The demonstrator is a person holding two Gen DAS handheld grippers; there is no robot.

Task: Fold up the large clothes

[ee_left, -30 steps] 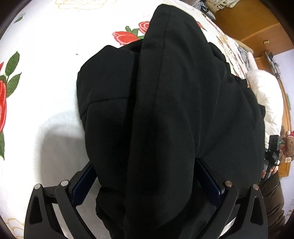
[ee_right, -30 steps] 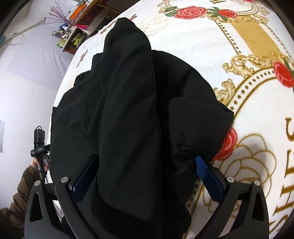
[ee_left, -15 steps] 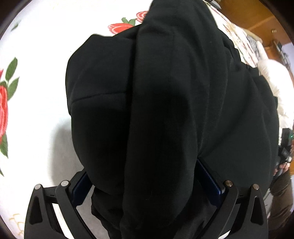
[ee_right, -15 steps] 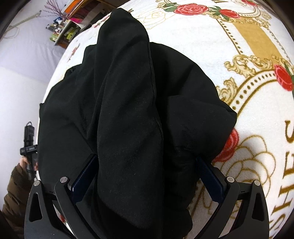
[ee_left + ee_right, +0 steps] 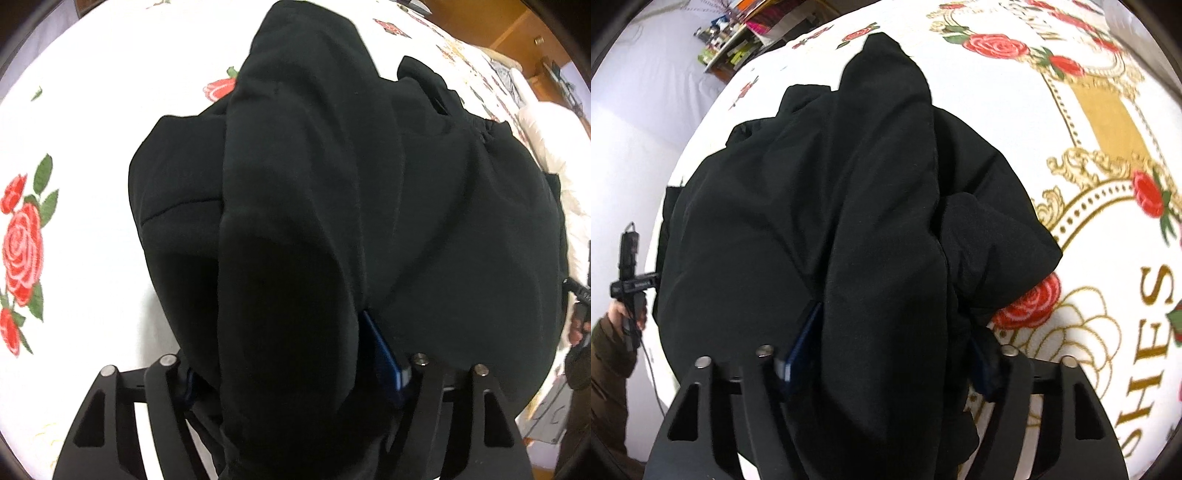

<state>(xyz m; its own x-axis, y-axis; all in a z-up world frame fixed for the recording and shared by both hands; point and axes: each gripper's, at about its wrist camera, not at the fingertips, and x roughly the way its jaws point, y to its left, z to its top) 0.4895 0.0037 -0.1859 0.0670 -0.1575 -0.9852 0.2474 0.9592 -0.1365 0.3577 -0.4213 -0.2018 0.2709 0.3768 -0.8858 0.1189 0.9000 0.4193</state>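
A large black garment [image 5: 314, 192] lies bunched on a white blanket with red roses [image 5: 74, 240]. My left gripper [image 5: 280, 354] is shut on a thick fold of the garment, which bulges between its blue pads [image 5: 384, 354]. In the right wrist view the same black garment [image 5: 849, 192] fills the middle. My right gripper [image 5: 886, 347] is shut on another thick fold of it, with blue pads [image 5: 801, 343] pressed against the cloth. The fingertips of both grippers are hidden by fabric.
The blanket [image 5: 1108, 110] has gold ornament and lettering to the right. A white padded garment [image 5: 554, 147] lies at the bed's far right. A wooden cabinet [image 5: 517, 22] and a cluttered shelf [image 5: 738, 44] stand beyond. My other hand with its gripper [image 5: 629, 284] shows at left.
Both grippers have closed from wide open onto the black folds. The garment now shows a little farther off, with more blanket visible around it.
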